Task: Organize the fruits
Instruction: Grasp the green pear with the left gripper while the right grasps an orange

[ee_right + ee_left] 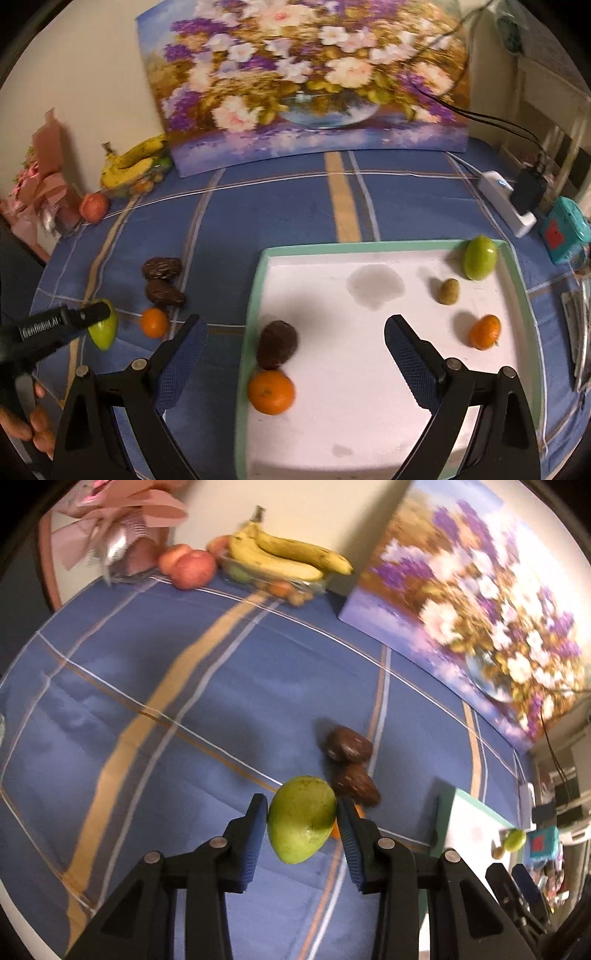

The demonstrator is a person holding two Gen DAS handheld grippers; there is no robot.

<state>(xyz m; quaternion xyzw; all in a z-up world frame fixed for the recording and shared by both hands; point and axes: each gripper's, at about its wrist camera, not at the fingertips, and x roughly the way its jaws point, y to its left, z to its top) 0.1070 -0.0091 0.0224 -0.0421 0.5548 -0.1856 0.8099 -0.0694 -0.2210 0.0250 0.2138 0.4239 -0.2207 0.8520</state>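
Green mango (301,819) is clamped in the left gripper (301,818), clear of the blue cloth (184,701); right gripper (295,347) gapes empty over the tray (255,295). Next: carry it right, release inside.

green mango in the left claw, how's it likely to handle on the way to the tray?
The mango looks smooth and rounded, and the left claw pinches it across the middle, so it may slip or pivot. It probably counts as firm: no visible denting at the pads. Set on the flat tray, it will likely roll a little, as an egg shape does.
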